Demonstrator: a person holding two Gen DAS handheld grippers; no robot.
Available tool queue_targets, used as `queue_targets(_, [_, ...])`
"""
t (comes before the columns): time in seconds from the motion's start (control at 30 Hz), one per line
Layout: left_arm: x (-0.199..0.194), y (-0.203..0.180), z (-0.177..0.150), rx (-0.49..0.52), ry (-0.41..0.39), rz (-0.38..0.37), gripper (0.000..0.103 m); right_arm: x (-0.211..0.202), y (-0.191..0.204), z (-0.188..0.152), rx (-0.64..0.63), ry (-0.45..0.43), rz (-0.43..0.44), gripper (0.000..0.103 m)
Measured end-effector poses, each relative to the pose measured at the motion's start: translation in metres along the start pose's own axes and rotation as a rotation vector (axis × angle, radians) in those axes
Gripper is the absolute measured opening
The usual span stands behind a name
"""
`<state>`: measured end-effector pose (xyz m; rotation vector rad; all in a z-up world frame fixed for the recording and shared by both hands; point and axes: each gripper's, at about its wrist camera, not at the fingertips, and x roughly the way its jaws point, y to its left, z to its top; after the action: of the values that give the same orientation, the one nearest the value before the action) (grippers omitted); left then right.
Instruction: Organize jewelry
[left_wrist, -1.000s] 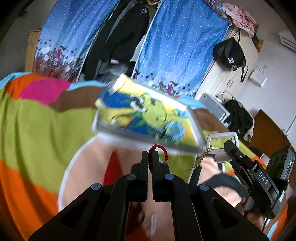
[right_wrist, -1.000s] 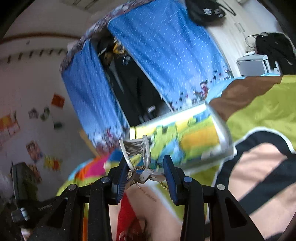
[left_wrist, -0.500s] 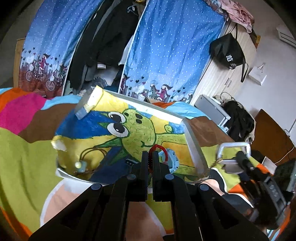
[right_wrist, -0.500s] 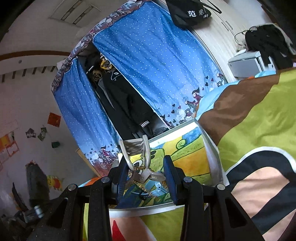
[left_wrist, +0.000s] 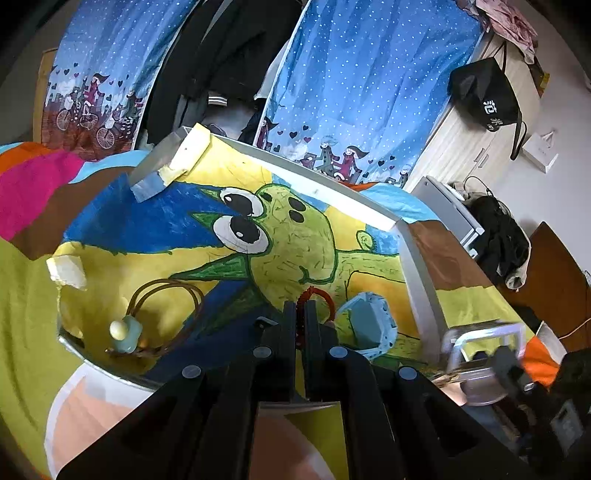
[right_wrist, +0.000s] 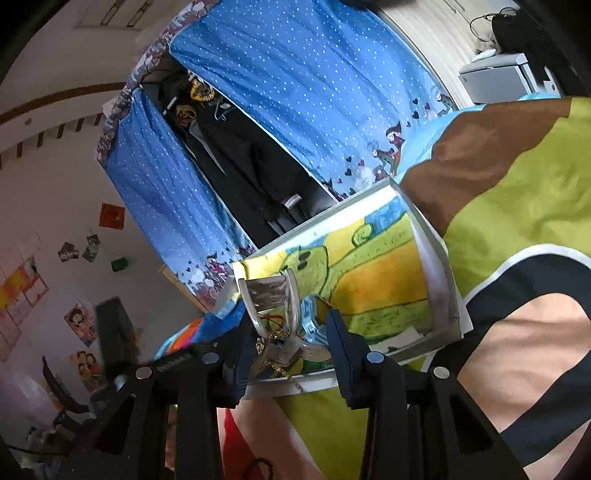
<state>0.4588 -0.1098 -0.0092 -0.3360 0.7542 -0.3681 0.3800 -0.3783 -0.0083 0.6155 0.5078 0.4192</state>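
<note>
Tray (left_wrist: 369, 212) sits on the bed, on a patchwork cover (left_wrist: 26, 302); shallow, white-rimmed, lined with a painted cartoon sheet.

Progress, judged from what lies in it: partway. Two pieces already rest inside: a brown cord necklace with pale beads (left_wrist: 147, 314) at the near left, and a light-blue watch-like piece (left_wrist: 369, 325) at the near right. Two more pieces are in the claws and not yet set down. Whether other jewelry waits elsewhere on the bed cannot be told.

Left claw (left_wrist: 301, 317): fingers pressed nearly together, clenched on a red beaded bracelet (left_wrist: 317, 295), whose loop arches up and right from between the tips. It hangs over the tray's near edge, between the cord necklace and the blue piece.

Right claw (right_wrist: 286, 332): jaws part open, grasping a silver bangle-like piece with a gold chain (right_wrist: 273, 310). The silver loop stands up against the left finger; the chain and clasp dangle in the gap. How firmly it is pinched cannot be told. It hovers at the tray's near corner, over the rim (right_wrist: 436, 280). From the left view the same silver piece (left_wrist: 484, 343) appears just outside the tray's right wall.

Left to do, likely: lower both pieces into the tray and release.
</note>
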Motion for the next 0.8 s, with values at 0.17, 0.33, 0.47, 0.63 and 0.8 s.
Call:
queue_targets(0.17, [0.009, 0.005, -0.003, -0.003, 0.011, 0.003, 0.001, -0.021, 0.018, 0.014, -0.057, -0.037, 0.022, 0.036])
queue_targets(0.33, [0.010, 0.007, -0.005, -0.008, 0.016, 0.002, 0.001, -0.024, 0.024, 0.017, -0.081, -0.012, 0.006, 0.036])
queue_targets(0.47, [0.010, 0.007, -0.006, -0.003, 0.020, 0.006, 0.001, -0.004, 0.013, 0.012, -0.051, 0.026, -0.029, 0.036])
queue_targets(0.63, [0.013, 0.005, -0.006, 0.001, 0.030, 0.013, 0.001, 0.021, -0.001, 0.001, -0.042, 0.060, -0.082, 0.036])
queue_targets(0.8, [0.020, 0.003, -0.004, 0.010, 0.041, 0.023, 0.001, 0.036, -0.015, 0.000, -0.023, 0.060, -0.117, 0.036])
